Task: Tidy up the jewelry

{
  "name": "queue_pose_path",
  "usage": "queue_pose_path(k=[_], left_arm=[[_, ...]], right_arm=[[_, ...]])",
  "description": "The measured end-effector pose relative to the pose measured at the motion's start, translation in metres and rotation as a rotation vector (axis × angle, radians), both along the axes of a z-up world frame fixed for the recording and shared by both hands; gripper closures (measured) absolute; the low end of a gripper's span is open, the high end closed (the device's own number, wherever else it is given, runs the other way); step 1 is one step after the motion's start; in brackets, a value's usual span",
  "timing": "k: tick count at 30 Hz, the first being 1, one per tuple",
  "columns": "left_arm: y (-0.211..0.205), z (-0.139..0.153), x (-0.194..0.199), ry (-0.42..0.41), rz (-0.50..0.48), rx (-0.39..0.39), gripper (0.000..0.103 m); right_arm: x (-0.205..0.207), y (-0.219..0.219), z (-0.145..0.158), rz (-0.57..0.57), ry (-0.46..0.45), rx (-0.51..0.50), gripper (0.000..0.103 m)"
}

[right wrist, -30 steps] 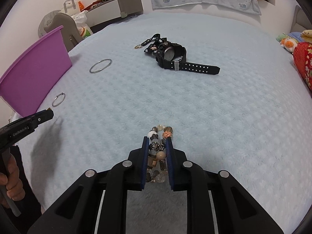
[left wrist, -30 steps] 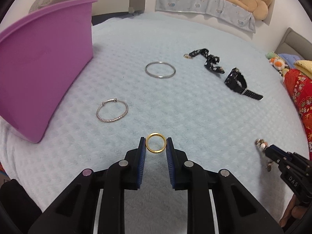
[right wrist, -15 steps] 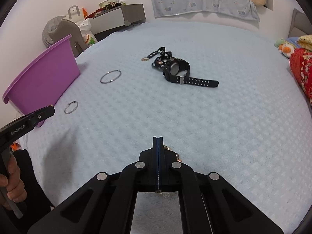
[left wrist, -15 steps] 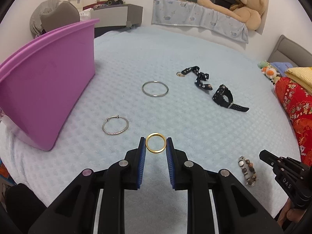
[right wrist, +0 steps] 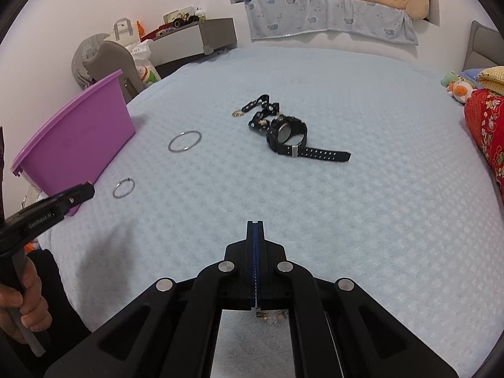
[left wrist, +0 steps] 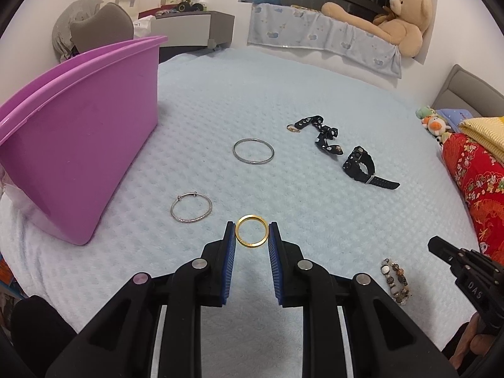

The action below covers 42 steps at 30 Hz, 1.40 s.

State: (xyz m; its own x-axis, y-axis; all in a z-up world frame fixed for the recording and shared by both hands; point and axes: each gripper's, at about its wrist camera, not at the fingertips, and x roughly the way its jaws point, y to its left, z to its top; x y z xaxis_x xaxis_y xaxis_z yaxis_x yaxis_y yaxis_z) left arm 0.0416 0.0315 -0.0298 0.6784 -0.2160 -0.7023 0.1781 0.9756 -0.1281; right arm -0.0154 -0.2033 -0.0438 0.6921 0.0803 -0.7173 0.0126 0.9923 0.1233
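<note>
Both grippers have risen off the pale blue bedspread (left wrist: 315, 220) since a second ago, and the right gripper (right wrist: 255, 230), whose jaws then straddled the beaded bracelet (left wrist: 396, 282), has snapped fully shut with nothing between its pads. The bracelet lies on the cover below and behind those closed tips, its beads just showing under the frame in the right wrist view; it looks to have slipped the grip.

Meanwhile the left gripper (left wrist: 252, 234) keeps its narrow hold on the gold ring (left wrist: 252, 231), pinched upright between the blue pads (left wrist: 229, 252) at their very tips and clear of the cover. Beyond its fingers to the left lies a textured silver bangle (left wrist: 191, 208); farther ahead, a plain silver bangle (left wrist: 253, 151); to the right, a black ribbon strap (left wrist: 321, 132) and a black watch (left wrist: 362, 167). A purple bin (left wrist: 82, 145) stands well left.

Carrying the ring appears to be the step in hand. Next, the left hand likely swings over the bin's rim and opens; the right must reopen and drop back onto the bracelet.
</note>
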Motion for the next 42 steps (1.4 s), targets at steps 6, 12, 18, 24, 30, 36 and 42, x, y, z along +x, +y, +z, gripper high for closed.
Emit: queue_pose_path(k=[6,12,18,24,30,36,42], left_arm=[[0.001,0.0,0.0,-0.001,0.0,-0.002,0.082],[0.002,-0.003,0.001,0.016,-0.001,-0.002,0.082],[0.001,-0.006,0.002,0.022,-0.001,0.002,0.082],[0.0,-0.011,0.003,0.035,-0.001,0.005,0.082],[0.0,-0.014,0.004,0.046,-0.003,0.006,0.082],[-0.001,-0.015,0.004,0.051,-0.005,0.005,0.082],[0.0,-0.013,0.004,0.044,-0.005,0.004,0.082]], right_arm=[[-0.004,-0.009,0.0,-0.022,0.007,0.0,0.103],[-0.004,-0.016,-0.029,-0.046,0.104,0.054,0.088],[-0.003,-0.01,-0.043,-0.046,0.127,0.01,0.044],[0.007,-0.007,-0.07,-0.044,0.213,-0.025,0.043],[0.008,0.0,-0.085,-0.03,0.215,-0.097,0.044],[0.007,0.005,-0.081,-0.003,0.208,-0.117,0.086],[0.007,0.004,-0.076,-0.006,0.201,-0.111,0.087]])
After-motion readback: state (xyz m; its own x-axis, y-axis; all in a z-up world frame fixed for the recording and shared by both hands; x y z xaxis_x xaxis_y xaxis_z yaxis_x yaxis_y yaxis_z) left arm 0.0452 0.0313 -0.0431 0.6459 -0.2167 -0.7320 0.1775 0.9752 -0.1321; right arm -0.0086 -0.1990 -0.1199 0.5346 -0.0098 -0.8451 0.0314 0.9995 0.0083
